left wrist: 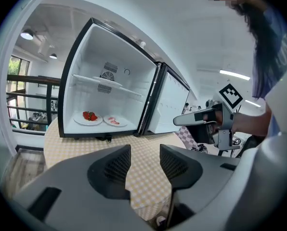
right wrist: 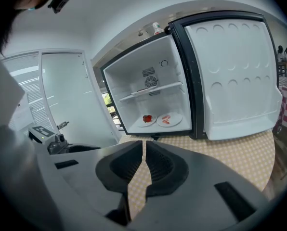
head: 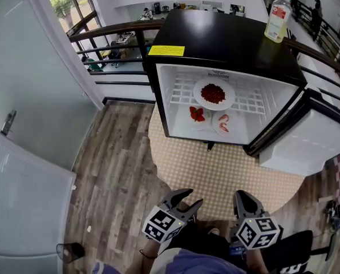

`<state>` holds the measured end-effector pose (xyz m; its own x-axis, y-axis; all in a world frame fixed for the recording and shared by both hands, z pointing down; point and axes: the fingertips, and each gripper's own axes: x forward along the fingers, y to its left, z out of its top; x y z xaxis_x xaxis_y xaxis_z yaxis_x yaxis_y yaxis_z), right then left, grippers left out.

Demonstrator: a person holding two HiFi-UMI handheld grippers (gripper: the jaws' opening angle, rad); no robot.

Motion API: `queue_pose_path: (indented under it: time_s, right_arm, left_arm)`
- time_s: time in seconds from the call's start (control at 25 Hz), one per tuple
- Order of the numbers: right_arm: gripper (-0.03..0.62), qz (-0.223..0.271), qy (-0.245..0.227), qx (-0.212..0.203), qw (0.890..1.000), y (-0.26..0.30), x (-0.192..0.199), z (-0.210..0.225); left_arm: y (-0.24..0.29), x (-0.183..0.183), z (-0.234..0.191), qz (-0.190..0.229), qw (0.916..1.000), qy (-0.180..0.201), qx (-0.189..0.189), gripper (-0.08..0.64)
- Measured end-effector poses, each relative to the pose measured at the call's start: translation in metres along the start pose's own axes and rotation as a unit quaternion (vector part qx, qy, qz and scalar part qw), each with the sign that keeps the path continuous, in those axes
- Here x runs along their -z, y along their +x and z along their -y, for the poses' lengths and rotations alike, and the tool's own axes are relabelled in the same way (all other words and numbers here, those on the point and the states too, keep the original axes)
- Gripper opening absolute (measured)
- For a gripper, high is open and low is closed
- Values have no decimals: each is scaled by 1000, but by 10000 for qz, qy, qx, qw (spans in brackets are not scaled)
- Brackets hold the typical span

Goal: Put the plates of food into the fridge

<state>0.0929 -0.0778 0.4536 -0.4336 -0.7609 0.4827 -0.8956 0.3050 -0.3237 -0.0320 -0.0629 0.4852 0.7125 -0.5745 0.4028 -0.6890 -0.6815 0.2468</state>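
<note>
- In the head view, the black-topped fridge point(head: 227, 39) is standing with its door point(head: 307, 138) swung wide to the right, showing a white inside.
- A white plate of dark red bits point(head: 214, 93) is sitting on the wire shelf point(head: 181, 90), the food heaped at the plate's middle.
- Below it, on the fridge's bottom, a plate of strawberries point(head: 197, 115) is lying just beside a plate of pink pieces point(head: 224, 123), which is resting to its right.
- A bottle point(head: 277, 20) with a red label is standing upright on the fridge's top, near the right rear corner.
- The fridge is sitting on a checked mat point(head: 227, 176) spread over a wooden floor point(head: 118, 153).
- The left gripper point(head: 190, 197) and the right gripper point(head: 243, 196) are hanging low in the view, well apart from the fridge, both pointing towards it.
- In the left gripper view, the left gripper's point(left wrist: 145, 150) jaws are standing spread, with only the mat showing between them.
- Beyond them the plate of strawberries point(left wrist: 88, 118) and the plate of pink pieces point(left wrist: 115, 121) are showing side by side on the fridge's bottom, and the right gripper point(left wrist: 201, 121) is hovering at the right.
- In the right gripper view, the right gripper's point(right wrist: 144, 146) jaws are pressing almost together, leaving a thin slit and gripping nothing.
- Past them the same two low plates point(right wrist: 147, 120) point(right wrist: 169, 120) are lying in the open fridge, with the bottle point(right wrist: 157, 29) standing on top.
</note>
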Motion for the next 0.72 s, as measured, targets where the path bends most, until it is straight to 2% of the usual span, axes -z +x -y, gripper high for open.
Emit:
queue_pose_path:
  time_s: [0.08, 0.28, 0.44, 0.72]
  right_arm:
    - [35, -107, 95, -31, 9999, -9, 13, 3]
    - [35, -310, 309, -150, 9989, -46, 46, 11]
    - [34, -344, 123, -202, 9991, -89, 66, 23]
    - [34, -181, 181, -221, 9994, -175, 100, 54]
  left_arm:
    - [-2, 0, 7, 13, 10000, 55, -59, 182]
    - [-6, 4, 42, 119, 9999, -101, -39, 137]
    - [-12, 9, 84, 193, 9997, -118, -118, 104]
    - [-24, 21, 178, 478, 9982, -343, -121, 95]
